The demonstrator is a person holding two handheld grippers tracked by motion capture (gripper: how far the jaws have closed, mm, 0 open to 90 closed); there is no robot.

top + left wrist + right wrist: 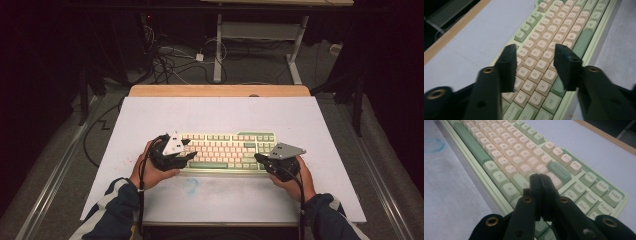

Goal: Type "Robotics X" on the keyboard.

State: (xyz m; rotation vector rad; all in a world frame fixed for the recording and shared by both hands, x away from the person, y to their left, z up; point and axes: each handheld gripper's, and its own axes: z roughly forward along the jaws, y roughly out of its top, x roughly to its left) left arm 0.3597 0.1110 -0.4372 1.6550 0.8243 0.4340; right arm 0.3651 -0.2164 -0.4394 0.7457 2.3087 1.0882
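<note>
— Where is the keyboard [227, 151] right now?

— It lies flat on the white sheet [220, 115] that covers my counter, about midway between the left and right edges and somewhat nearer the front edge, its long side running parallel to that edge. The keys are cream in the middle, green around the outside.

— And your left gripper [187, 150]?

— I hold it over the keyboard's left end. Its jaws stand well apart; in the left gripper view [534, 67] the letter keys show in the gap between them, with nothing caught there. I cannot tell whether the tips touch the keys.

— The right one?

— My right gripper [261, 159] sits at the keyboard's right end, by its front edge. In the right gripper view [541, 195] the two jaws are pressed flat together, with nothing between them, and they point over the green keys near the right side of the letter block. Whether the tips rest on a key there, I cannot say.

— Anything else on the sheet?

— A faint blue smudge [191, 185], near the front edge, between my two hands.
</note>
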